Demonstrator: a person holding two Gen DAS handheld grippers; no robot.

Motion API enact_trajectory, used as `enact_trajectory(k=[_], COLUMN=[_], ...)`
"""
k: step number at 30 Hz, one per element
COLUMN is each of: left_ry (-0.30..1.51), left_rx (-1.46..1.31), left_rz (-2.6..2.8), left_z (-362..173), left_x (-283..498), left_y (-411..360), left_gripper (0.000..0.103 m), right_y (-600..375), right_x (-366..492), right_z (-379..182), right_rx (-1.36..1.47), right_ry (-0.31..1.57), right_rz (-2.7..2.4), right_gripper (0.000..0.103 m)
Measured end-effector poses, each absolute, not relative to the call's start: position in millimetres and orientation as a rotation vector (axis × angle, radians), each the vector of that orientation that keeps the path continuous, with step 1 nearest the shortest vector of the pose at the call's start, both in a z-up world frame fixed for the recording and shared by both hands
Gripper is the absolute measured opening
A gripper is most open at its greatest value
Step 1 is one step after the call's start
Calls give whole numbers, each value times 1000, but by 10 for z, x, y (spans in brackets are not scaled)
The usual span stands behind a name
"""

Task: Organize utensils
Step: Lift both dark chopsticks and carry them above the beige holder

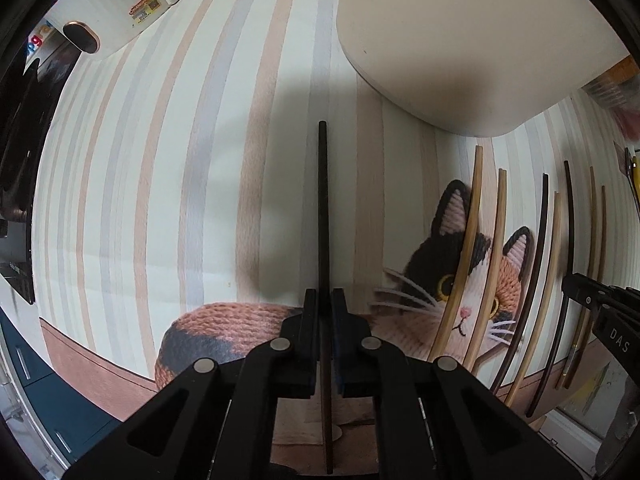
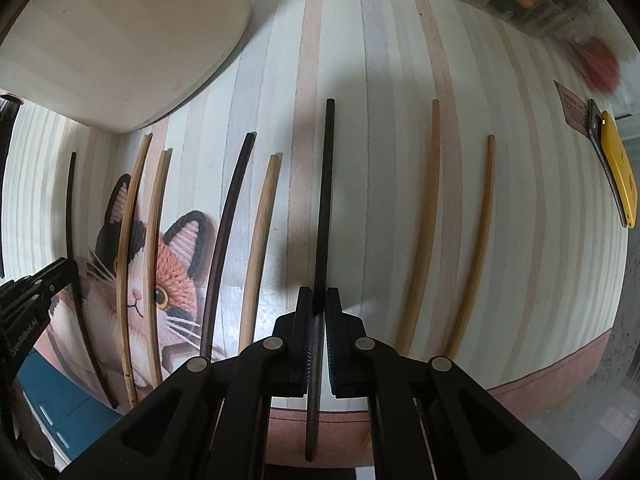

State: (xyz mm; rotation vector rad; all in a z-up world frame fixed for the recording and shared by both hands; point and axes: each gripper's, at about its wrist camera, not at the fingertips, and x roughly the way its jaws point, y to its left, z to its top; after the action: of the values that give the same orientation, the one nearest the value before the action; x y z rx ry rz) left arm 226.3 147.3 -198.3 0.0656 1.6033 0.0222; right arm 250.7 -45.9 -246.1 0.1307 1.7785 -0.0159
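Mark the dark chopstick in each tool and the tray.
left dark chopstick point(image 1: 322, 200), left wrist view, mid shaft.
right dark chopstick point(image 2: 326, 200), right wrist view, mid shaft.
tray point(image 1: 460, 40), left wrist view, bare base.

cut off: cream tray point(image 1: 460, 40) at top edge | blurred: red object point(image 2: 600, 66) | sticker point(image 1: 145, 8) text unreadable

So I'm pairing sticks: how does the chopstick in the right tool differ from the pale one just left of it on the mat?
The held chopstick is near-black; the pale chopstick is light wood. The dark one is clamped in the right tool; the pale one lies free on the mat. Both are slim, straight and point roughly the same way.
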Motion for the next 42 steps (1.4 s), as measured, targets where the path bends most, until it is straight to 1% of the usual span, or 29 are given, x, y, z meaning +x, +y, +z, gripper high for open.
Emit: enact_trajectory(k=[10, 14, 22, 28, 37, 42], left_ry=[1591, 1570, 1460, 1387, 1235, 1159], left_rx=[66, 71, 110, 67, 45, 33], left_rz=[29, 37, 61, 71, 84, 89], left_z=[-1963, -1907, -1525, -1178, -656, -419], left_x=[2230, 2168, 2120, 2051, 2062, 2126], left_y=[1501, 1521, 1589, 1709, 1697, 1743], left_gripper=[4, 3, 3, 3, 3, 3], right_y=[-451, -494, -770, -945, -927, -822], right_x=[2575, 2554, 2505, 2520, 2520, 2628], right_z=[-2477, -2487, -2198, -1937, -1541, -1215], right_rx=[109, 155, 244, 277, 282, 287], right_ry=[1775, 1757, 1665, 1595, 1494, 1416], right_rz=[-21, -38, -49, -27, -5, 0], right_gripper=[7, 6, 6, 6, 5, 5])
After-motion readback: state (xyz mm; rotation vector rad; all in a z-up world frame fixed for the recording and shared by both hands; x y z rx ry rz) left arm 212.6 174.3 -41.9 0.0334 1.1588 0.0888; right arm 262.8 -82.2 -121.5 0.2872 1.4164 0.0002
